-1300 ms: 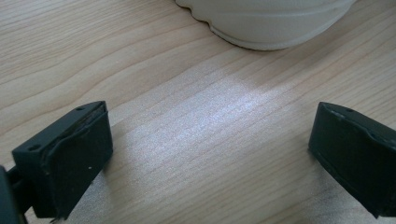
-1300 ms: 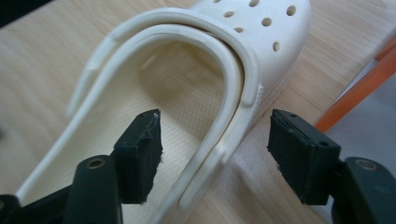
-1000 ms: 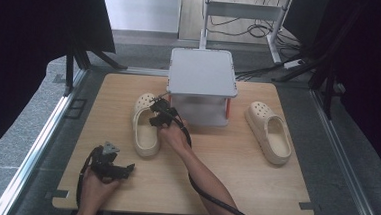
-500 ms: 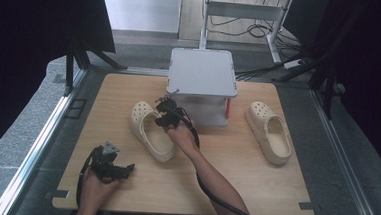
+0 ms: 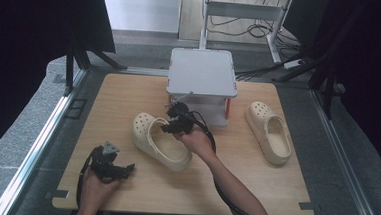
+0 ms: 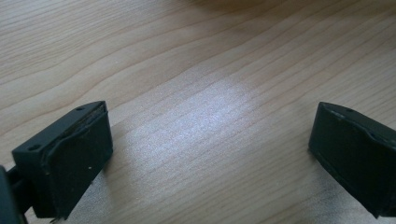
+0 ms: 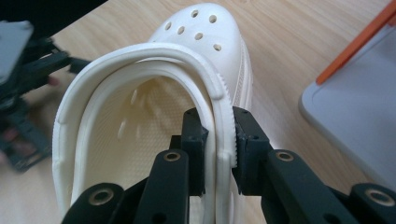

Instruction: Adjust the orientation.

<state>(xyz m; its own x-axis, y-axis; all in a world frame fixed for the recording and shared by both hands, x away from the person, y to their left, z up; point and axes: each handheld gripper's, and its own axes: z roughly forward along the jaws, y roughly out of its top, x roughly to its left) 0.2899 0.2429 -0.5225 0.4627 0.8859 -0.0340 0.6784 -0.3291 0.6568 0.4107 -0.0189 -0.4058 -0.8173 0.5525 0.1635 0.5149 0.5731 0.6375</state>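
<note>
The right gripper (image 5: 173, 122) sits mid surface (image 5: 129, 93), just in front of the grey box (image 5: 200, 73); the arm comes in slanting from the bottom, hand (image 5: 194, 140) bent over the left shoe (image 5: 158, 143); its fingers (image 7: 194, 140) are squeezed on the shoe's side rim, one inside & one outside (rim pinched tight between them). The left gripper (image 5: 117, 169) is low at the front left, hand (image 5: 93, 184) behind it, pointing right along the wood; its fingers (image 6: 70, 154) are wide apart w/ only bare wood between.

Vs a second ago: the right fingers were closing on the rim & now grip it; the shoe has swung, toe now pointing up-left, heel toward the front-right, and sits closer to the middle; the left hand is in the same spot; the right shoe (image 5: 269, 132) has not moved.

The grey box has a flat lid on top & an orange strip at its side; can't tell what's inside.
</note>
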